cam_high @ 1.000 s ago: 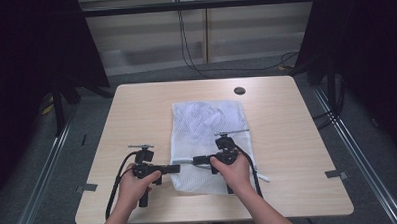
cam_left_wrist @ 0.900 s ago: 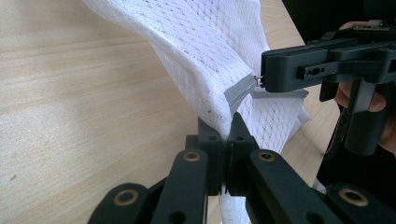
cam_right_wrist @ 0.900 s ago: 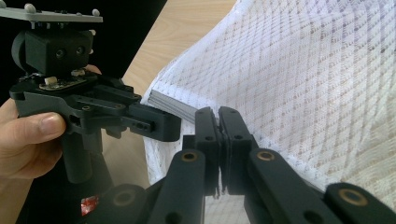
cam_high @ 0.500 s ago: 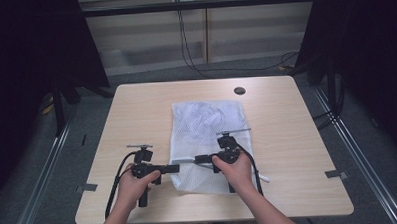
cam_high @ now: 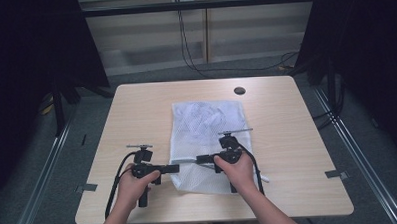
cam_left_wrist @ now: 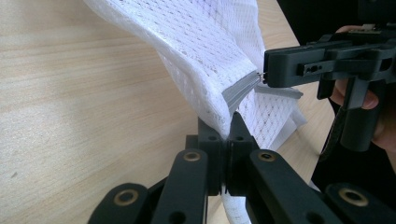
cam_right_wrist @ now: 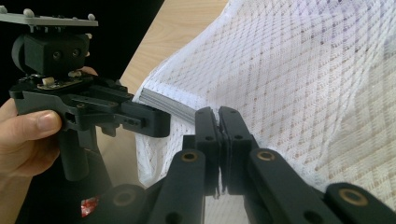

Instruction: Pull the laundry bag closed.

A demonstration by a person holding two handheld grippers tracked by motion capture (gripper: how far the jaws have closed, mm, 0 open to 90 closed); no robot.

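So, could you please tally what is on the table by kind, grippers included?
White mesh bag: 1
Black grippers, left gripper and right gripper, both clamped on the bag: 2
Dark round table grommet: 1
Total: 4

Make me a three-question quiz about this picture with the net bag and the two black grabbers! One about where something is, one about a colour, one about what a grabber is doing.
1. Where does the mesh bag lie?
A. on the floor
B. on the wooden table
C. on a chair

2. What colour is the bag?
A. white
B. red
C. green

3. What is the left gripper doing?
A. hanging open in the air
B. lying alone on the table
C. shut on the bag's edge

Answers:
1 B, the high view shows it spread on the tabletop.
2 A, its netting is white in every view.
3 C, the left gripper view shows its jaws closed on the fabric.
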